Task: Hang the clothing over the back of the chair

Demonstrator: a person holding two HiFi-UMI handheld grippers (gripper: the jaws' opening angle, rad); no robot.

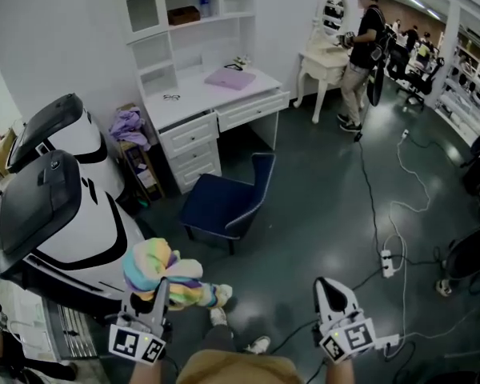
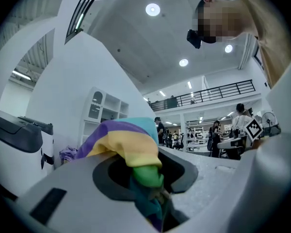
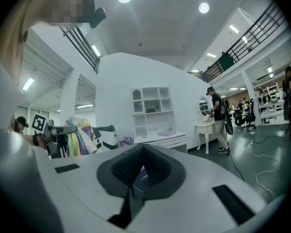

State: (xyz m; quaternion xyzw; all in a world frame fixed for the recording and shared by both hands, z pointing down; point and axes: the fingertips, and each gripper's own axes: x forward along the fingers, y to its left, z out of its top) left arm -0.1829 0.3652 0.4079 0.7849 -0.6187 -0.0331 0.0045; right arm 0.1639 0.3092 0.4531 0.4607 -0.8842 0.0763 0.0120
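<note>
A rainbow-striped piece of clothing (image 1: 164, 272) hangs bunched from my left gripper (image 1: 162, 292) at the lower left of the head view. In the left gripper view the jaws (image 2: 153, 191) are shut on the cloth (image 2: 128, 147), which bulges out above them. My right gripper (image 1: 330, 288) is level at the lower right, shut with nothing in it; its pads (image 3: 157, 166) meet at the tips. From the right gripper view the clothing (image 3: 82, 136) shows off to the left. The dark blue chair (image 1: 224, 202) stands ahead of both grippers, its back (image 1: 262, 181) on the right side.
A white desk with drawers and shelves (image 1: 216, 98) stands behind the chair, a pink item (image 1: 230, 77) on top. Large white and black machines (image 1: 64, 214) fill the left. Cables and a power strip (image 1: 387, 262) lie on the floor at right. A person (image 1: 360, 54) stands at a vanity table.
</note>
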